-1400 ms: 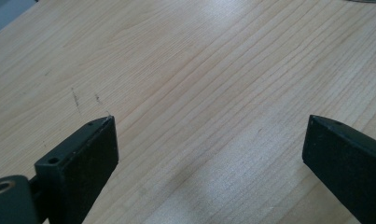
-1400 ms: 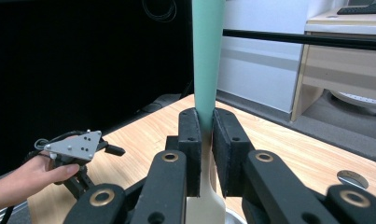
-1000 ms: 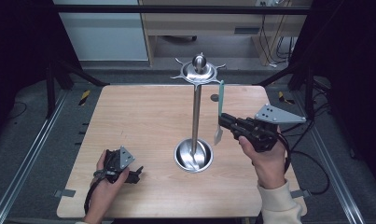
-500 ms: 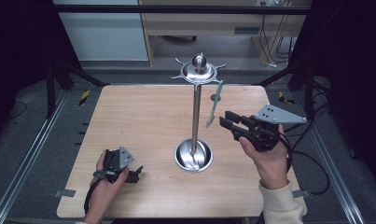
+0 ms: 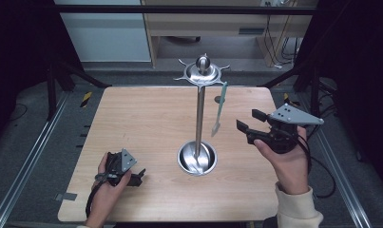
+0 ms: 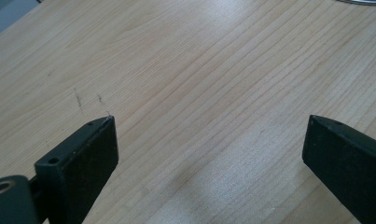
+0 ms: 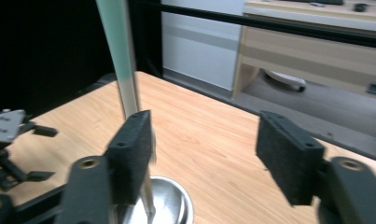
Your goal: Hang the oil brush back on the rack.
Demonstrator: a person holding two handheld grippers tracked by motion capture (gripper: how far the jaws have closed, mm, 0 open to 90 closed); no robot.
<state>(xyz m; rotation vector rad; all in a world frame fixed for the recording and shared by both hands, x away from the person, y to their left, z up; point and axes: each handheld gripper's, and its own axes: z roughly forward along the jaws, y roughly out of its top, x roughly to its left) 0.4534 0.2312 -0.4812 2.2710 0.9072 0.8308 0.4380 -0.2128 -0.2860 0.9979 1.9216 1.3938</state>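
I have the right gripper (image 5: pixel 248 127) held above the right half of the worktop (image 5: pixel 146 123), jaws spread wide with nothing between them. Just left of it a pale green knife (image 5: pixel 219 108) hangs by its handle from a hook on the metal utensil stand (image 5: pixel 199 114), tilted slightly, blade tip down and clear of the worktop. In the right gripper view the knife (image 7: pixel 120 60) drops past the near jaw; I cannot tell whether they touch there, but the high view shows a gap between them.

The stand's pole rises from a round steel base dish (image 5: pixel 197 157) near the worktop's centre; I see only reflections in the dish. The hooked crown at the top carries 1 utensil, the knife.

My left gripper (image 5: pixel 138 176) rests low at the front left corner of the worktop, well apart from the stand. Its own view shows both jaws wide open over bare wood (image 6: pixel 199 93), holding nothing.
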